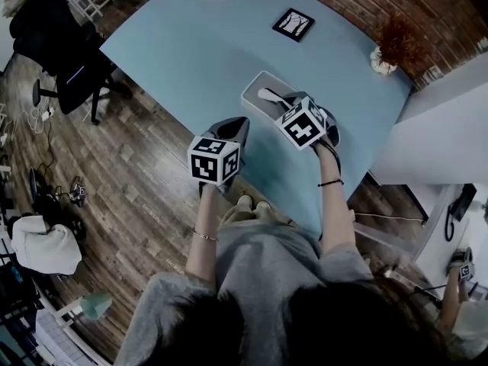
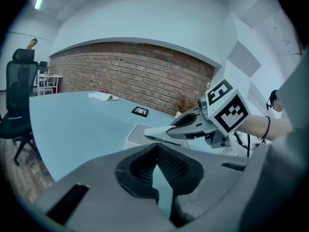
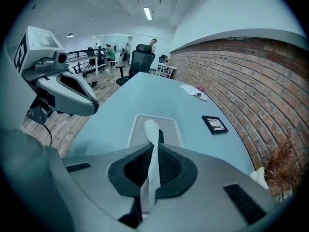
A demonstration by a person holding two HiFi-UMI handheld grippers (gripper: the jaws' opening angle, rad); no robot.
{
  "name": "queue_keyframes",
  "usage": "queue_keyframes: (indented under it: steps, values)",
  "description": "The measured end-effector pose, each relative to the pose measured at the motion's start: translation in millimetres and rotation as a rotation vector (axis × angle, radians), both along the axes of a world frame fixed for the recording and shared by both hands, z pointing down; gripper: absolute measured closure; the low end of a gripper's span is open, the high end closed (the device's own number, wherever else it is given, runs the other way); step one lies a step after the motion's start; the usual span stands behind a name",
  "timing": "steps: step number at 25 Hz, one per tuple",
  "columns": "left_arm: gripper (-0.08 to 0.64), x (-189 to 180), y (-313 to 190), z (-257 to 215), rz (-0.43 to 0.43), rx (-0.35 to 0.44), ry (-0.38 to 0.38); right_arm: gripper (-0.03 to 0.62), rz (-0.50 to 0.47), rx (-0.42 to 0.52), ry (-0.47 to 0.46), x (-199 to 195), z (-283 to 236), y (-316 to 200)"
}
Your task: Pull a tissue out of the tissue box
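Tissue box sits on the blue table near the person's edge. In the head view the right gripper covers most of it, and only a white scrap of tissue shows. In the right gripper view the gripper body cuts off the box's near end, and the slot is mostly hidden behind the tissue. The tissue is twisted into a thin strip whose long axis runs from the slot straight back through the jaws (its tail end is tucked out of sight). The right tongs are pinched on it. The left gripper hangs beside the box, tongs pressed together and empty.
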State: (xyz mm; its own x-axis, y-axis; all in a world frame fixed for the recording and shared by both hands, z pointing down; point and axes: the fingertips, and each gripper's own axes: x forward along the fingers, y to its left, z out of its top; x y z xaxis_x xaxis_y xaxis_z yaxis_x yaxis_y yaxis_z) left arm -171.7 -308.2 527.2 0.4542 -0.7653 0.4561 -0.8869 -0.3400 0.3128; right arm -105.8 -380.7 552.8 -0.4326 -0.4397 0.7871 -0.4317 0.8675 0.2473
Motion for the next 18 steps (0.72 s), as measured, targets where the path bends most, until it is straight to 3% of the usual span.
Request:
queue_keyframes:
  steps: [18]
  values:
    - [0.557,2,-3,-31,0.017,0.071,-0.001,0.591,0.038,0.072,-0.077,2,-42,1]
